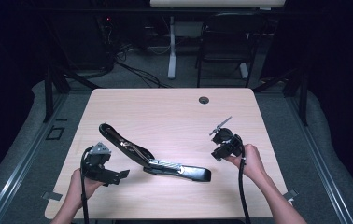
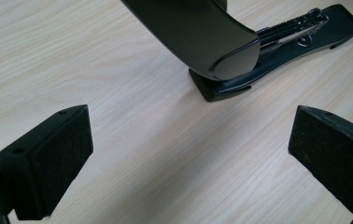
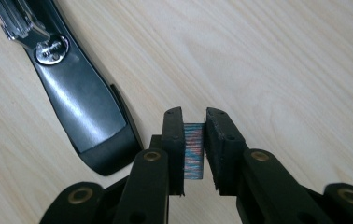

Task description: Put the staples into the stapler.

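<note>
Nearest the open stapler (image 1: 153,156), my left tongs (image 2: 184,154) stand apart, empty. Just right of its base, my right tongs (image 3: 194,149) clamp a staple strip (image 3: 194,151); a loose grip could tilt or snap it before loading, I judge.

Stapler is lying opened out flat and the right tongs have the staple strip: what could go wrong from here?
1. The staple strip sits pinched between the right tongs by a narrow bite; it might twist or snap when pushed into the rail.
2. The left tongs stand open, short of the stapler, so nothing steadies it; it could slide on the table during loading.
</note>
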`<action>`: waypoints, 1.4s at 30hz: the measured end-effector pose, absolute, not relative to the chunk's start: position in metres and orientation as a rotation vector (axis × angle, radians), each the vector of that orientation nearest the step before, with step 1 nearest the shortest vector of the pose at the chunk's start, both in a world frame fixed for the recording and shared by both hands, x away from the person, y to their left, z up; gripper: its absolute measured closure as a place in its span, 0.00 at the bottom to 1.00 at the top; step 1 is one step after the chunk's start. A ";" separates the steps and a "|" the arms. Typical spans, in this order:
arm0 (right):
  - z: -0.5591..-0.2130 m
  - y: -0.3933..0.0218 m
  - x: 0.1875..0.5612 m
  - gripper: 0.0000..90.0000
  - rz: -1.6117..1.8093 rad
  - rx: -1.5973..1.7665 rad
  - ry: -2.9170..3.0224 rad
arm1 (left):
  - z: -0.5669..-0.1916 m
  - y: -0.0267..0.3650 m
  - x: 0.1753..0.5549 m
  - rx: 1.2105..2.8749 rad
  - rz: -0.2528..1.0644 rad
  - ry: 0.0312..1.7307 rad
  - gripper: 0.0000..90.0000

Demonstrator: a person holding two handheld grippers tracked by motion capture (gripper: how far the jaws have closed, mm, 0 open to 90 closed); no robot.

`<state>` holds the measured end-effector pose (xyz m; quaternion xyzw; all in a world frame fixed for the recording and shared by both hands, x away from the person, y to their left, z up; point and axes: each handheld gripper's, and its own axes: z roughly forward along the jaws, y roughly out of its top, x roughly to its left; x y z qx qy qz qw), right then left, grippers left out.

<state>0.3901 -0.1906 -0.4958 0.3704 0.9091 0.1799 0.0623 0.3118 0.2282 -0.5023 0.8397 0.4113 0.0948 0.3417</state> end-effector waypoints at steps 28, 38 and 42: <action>-0.483 -0.149 0.399 0.87 0.664 0.968 2.749 | -0.502 0.232 0.312 2.152 0.265 1.077 0.00; -0.481 -0.130 0.399 0.87 0.705 0.899 2.767 | -0.503 0.233 0.313 2.160 0.259 1.076 0.00; -0.479 -0.126 0.400 0.87 0.698 0.867 2.781 | -0.503 0.234 0.312 2.141 0.271 1.078 0.00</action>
